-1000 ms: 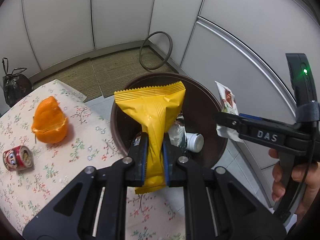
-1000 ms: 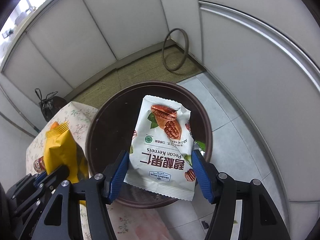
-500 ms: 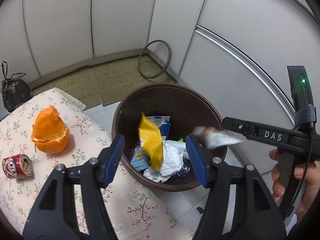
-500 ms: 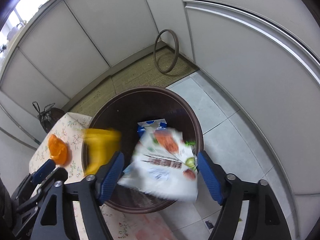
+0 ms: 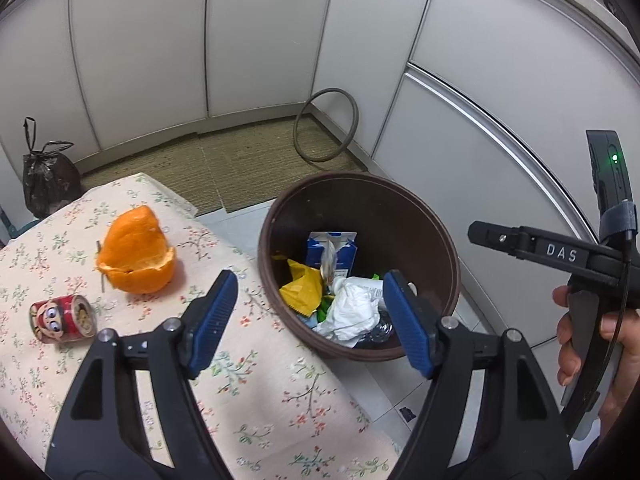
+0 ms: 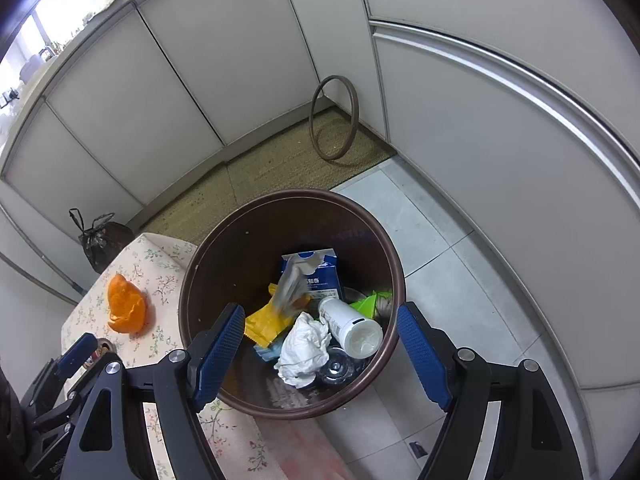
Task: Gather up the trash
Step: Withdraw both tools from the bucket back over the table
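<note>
A brown round bin stands on the floor beside the flowered table. In it lie the yellow snack bag, the blurred pecan packet, a blue carton, crumpled white paper and a white bottle. My left gripper is open and empty above the bin's near rim. My right gripper is open and empty over the bin. On the table lie an orange peel and a small red can.
The flowered tablecloth ends close to the bin. A tied black bag sits on the floor at the back left. A brown ring leans against white cabinets. A woven mat covers the floor behind the bin.
Both grippers opened. The yellow bag dropped from the left gripper and the pecan packet from the right gripper, and both fell into the bin.
</note>
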